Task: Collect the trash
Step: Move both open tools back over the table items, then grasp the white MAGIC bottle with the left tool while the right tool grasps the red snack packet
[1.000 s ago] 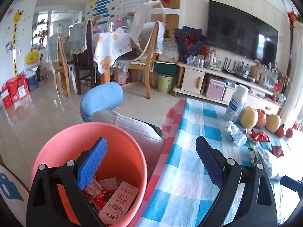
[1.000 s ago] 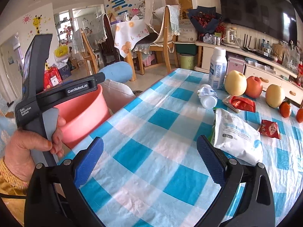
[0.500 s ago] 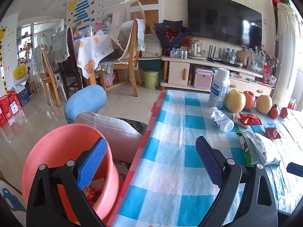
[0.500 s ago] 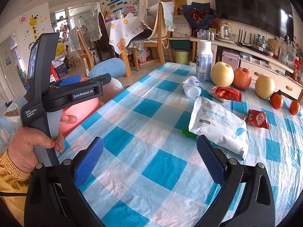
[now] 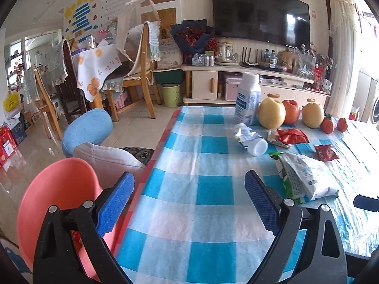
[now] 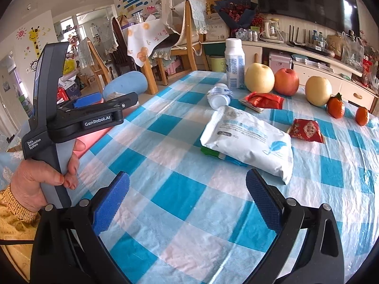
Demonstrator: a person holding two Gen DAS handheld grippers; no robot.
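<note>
The pink bin (image 5: 59,189) stands beside the checked table (image 5: 201,189), left of my left gripper (image 5: 189,179), which is open and empty over the table's edge. On the cloth lie a white snack bag (image 5: 305,177), a crushed bottle (image 5: 251,139) and two red wrappers (image 5: 292,136) (image 5: 325,152). My right gripper (image 6: 188,179) is open and empty, a short way in front of the white bag (image 6: 248,139). The right wrist view also shows the crushed bottle (image 6: 219,94), both red wrappers (image 6: 263,100) (image 6: 306,129), and the left gripper (image 6: 106,99) held in a hand.
An upright white bottle (image 6: 234,64), two pears (image 6: 259,78), an apple (image 6: 286,81) and small oranges (image 6: 335,107) line the far side of the table. A blue and grey padded seat (image 5: 94,137) stands between bin and table. Chairs and a TV cabinet stand beyond.
The left gripper has swung right, from above the bin's contents to over the table edge. The right gripper has moved forward, closer to the white bag. Both stay open.
</note>
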